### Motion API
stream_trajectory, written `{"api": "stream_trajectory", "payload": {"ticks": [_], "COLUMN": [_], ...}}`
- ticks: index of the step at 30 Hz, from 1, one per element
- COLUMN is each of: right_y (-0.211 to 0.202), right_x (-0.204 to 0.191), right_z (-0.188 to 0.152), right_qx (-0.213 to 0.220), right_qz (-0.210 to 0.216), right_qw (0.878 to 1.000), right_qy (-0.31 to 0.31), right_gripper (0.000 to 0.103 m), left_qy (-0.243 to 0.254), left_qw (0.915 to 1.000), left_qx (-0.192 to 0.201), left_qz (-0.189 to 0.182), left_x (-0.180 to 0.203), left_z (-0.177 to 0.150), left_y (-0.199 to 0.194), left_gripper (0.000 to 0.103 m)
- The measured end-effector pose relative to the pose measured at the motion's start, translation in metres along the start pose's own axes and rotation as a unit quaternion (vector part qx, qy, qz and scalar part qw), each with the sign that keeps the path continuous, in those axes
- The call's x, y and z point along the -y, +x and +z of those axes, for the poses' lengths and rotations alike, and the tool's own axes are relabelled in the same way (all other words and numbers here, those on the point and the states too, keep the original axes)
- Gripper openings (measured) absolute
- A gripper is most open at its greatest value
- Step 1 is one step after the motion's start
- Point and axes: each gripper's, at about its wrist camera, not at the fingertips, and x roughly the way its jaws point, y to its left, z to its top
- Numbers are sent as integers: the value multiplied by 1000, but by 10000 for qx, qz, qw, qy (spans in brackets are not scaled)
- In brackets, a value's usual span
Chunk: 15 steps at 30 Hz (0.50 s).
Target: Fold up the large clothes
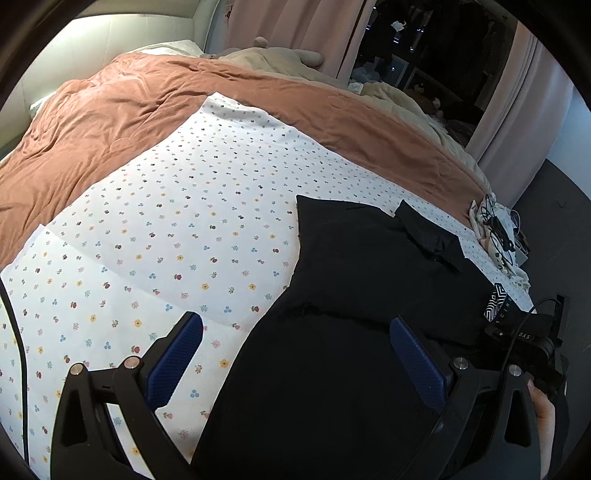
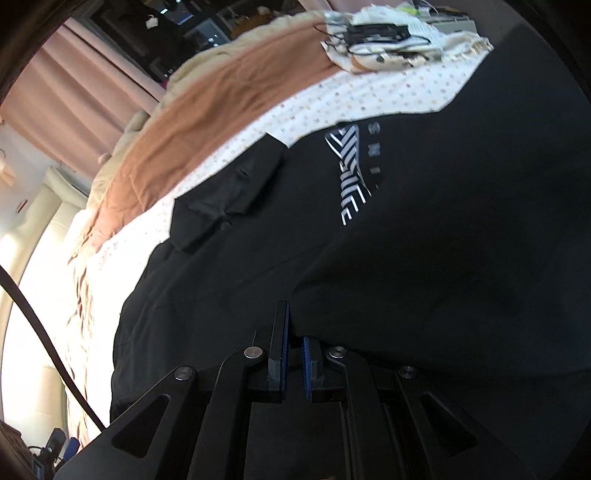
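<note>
Left wrist view: bedroom with pink curtains point(image 1: 295, 33) and a dark window behind; bed covered by a white flowered sheet point(image 1: 155, 240), a rust-brown quilt point(image 1: 129, 107) bunched toward the far edge. Black polo shirt point(image 1: 332, 295) spread flat near the bed's right edge, collar point(image 1: 428, 232) toward the far side, striped logo at its right rim. Tangle of black cables point(image 1: 498, 229) on a pale cloth at the bed's far right corner. Left gripper point(image 1: 295, 354) hovering above, jaws spread wide, nothing between the blue pads point(image 1: 177, 358), one over sheet, one over shirt

Right wrist view: same bed, blurred; black polo shirt point(image 2: 406, 258) filling most of the frame, white striped logo point(image 2: 349, 173) facing up. Right gripper point(image 2: 293, 343) with jaws pressed nearly together, pinching a raised fold of the shirt's black fabric
</note>
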Motion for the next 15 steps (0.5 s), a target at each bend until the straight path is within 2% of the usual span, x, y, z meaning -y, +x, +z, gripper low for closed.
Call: {"api": "stream_trajectory", "payload": {"ticks": [3,4,6,7,8,9,11,15], "right_y": [-1,2,2,-3,-9,-16,-33,-69], "right_x": [-1,-1,-3,-5,-5,-3,6,21], "right_z": [5,12,9,8,7,3,-4,-7], "right_qx": [-57,-68,-98,-110,-87,-13,119,342], "right_qz": [-70,-37,93,187,227,163,79,367], "right_qw": [10000,10000,9999,9998,9997,9998,9998,9987], "right_qy": [-14,-9,-22,-44,-74,-120,-156,69], "right_gripper": [4,8,27,54,86,93,94,94], "left_qy": [11,49,125,146,158,160,173,79], "left_qw": [10000,10000,9999,9999,9999,9998,9997,9997], "left_qx": [-60,-59,-25,-7,7,16,43,64], "left_qz": [-22,-21,-22,-28,-49,-75,-143,-220], "left_x": [2,5,9,10,11,12,14,11], "left_z": [-1,-1,-1,-1,0,0,1,1], "left_y": [2,2,0,-1,-2,-2,-5,-7], "left_gripper": [103,103,103,103,103,103,103,103]}}
